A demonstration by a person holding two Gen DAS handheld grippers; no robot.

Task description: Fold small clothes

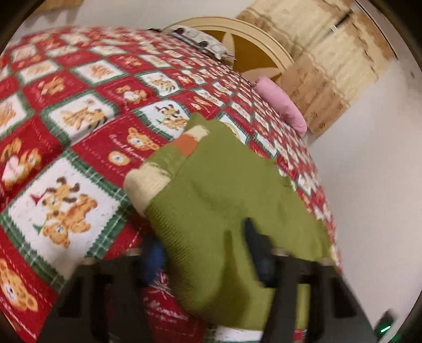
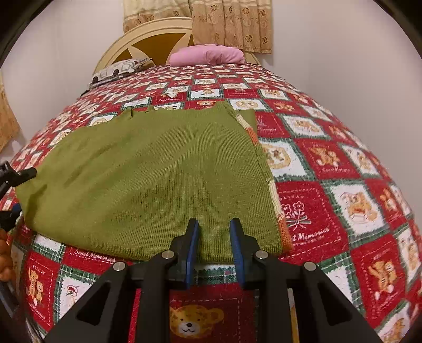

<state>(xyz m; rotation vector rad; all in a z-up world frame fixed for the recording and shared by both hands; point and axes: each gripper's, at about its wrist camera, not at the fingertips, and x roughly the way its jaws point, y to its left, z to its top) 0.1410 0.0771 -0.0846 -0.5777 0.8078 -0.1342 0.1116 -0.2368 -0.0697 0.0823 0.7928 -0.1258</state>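
Note:
A small green knit sweater (image 2: 158, 168) with cream and orange trim lies folded flat on the bed. My right gripper (image 2: 214, 224) is open, its blue-padded fingers resting over the sweater's near edge, a strip of green cloth between them. My left gripper (image 1: 203, 237) is at the sweater's left edge; the green sweater (image 1: 219, 190) drapes over one finger and the view is blurred, so its hold is unclear. The left gripper also shows at the left border of the right wrist view (image 2: 15, 184). A cream cuff (image 1: 142, 184) sticks out at the left.
The bed is covered by a red, white and green bear-print quilt (image 2: 343, 190). A pink pillow (image 2: 207, 55) and a patterned pillow (image 2: 118, 70) lie by the cream headboard (image 2: 147, 39). Curtains (image 2: 232, 23) hang behind. A white wall runs along the bed's right side.

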